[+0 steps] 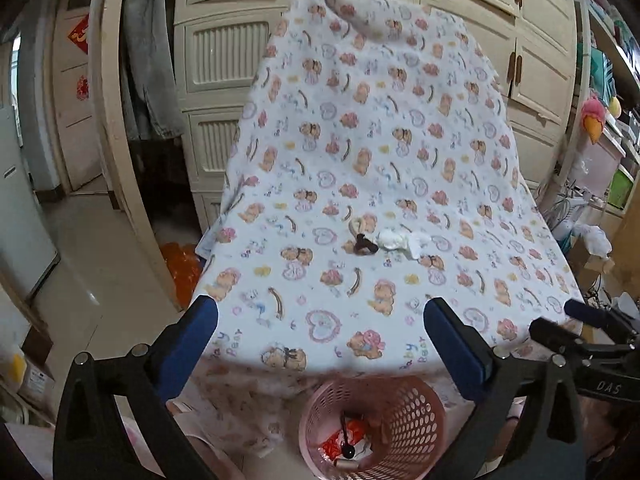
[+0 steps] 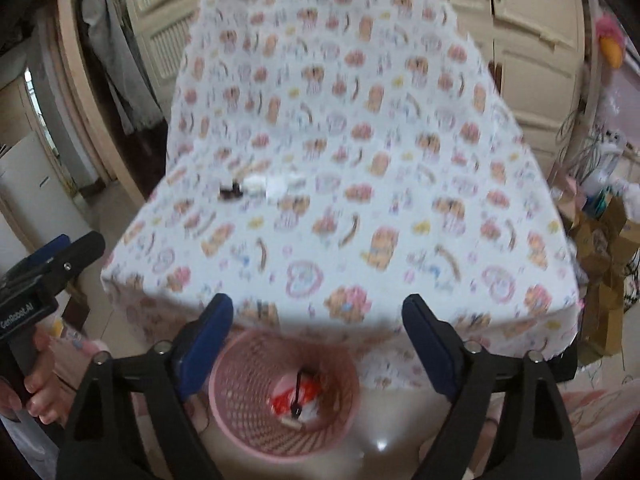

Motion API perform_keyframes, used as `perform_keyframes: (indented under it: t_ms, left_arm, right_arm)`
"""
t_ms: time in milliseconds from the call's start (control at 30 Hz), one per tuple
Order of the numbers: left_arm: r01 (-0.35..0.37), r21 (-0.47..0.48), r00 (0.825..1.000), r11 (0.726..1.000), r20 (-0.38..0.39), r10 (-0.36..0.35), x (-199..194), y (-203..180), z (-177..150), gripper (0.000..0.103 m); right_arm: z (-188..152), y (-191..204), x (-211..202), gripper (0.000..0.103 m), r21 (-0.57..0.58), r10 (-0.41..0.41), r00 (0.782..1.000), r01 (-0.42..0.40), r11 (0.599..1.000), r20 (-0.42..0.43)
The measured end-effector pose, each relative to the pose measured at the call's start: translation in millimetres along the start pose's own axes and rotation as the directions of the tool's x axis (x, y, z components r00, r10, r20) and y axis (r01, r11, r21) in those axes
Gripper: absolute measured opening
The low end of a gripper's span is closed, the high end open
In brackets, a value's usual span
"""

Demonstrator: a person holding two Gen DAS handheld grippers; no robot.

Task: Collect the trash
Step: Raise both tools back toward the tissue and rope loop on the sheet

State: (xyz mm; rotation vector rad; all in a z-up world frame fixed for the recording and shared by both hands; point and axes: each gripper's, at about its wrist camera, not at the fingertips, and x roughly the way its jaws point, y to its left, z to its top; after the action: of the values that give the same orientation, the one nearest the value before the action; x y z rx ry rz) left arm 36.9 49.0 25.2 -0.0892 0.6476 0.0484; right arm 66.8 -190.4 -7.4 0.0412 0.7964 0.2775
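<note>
While both grippers hang above the pink basket, the scene reads from left to right as follows.

Landmark: pink basket, perforated, on the floor just in front of the worktop's near edge.
Left hand: a hand grips the handle of the left gripper, to the left of the basket in the right wrist view.
Left gripper: left gripper is released, its blue-padded fingers spread wide with nothing between them, the basket below and between them.
Basket contents: red-and-white wrapper, a black stick-like item and a small pale cylinder lie at the bottom.
Worktop: worktop under a white cloth printed with bears and hearts, stretching away beyond the basket.
Trash left on the worktop: a dark brown scrap beyond the basket and slightly left of it; touching its right side, a crumpled white tissue; both well apart from the basket.
Right gripper: right gripper is released too, fingers parted and holding nothing, the basket showing in the gap; this view is blurred.
Right of the basket: brown cardboard boxes beside the worktop's right edge.
</note>
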Motion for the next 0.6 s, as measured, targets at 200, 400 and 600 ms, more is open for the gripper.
perform_keyframes:
  t_ms: [200, 400, 600]
  left_arm:
    - [0.049, 0.01, 0.998, 0.999, 0.048, -0.049, -16, 1, 22, 0.102]
    - [0.03, -0.002, 0.99, 1.0, 0.135, -0.03, -30, 4, 65, 0.102]
    - [-0.03, 0.046, 0.97, 0.998, 0.241, 0.018, -28, 2, 107, 0.102]
  right_arm:
    - [15, 6, -28, 0.097, -0.088, -0.021, 0.989, 0.034, 0.996, 0.149]
    - [38, 17, -45, 0.103, -0.176, -0.002, 0.978, 0.039, 0.984, 0.209]
    - [80, 20, -61, 0.103, -0.217, 0.023, 0.961, 0.039, 0.975, 0.274]
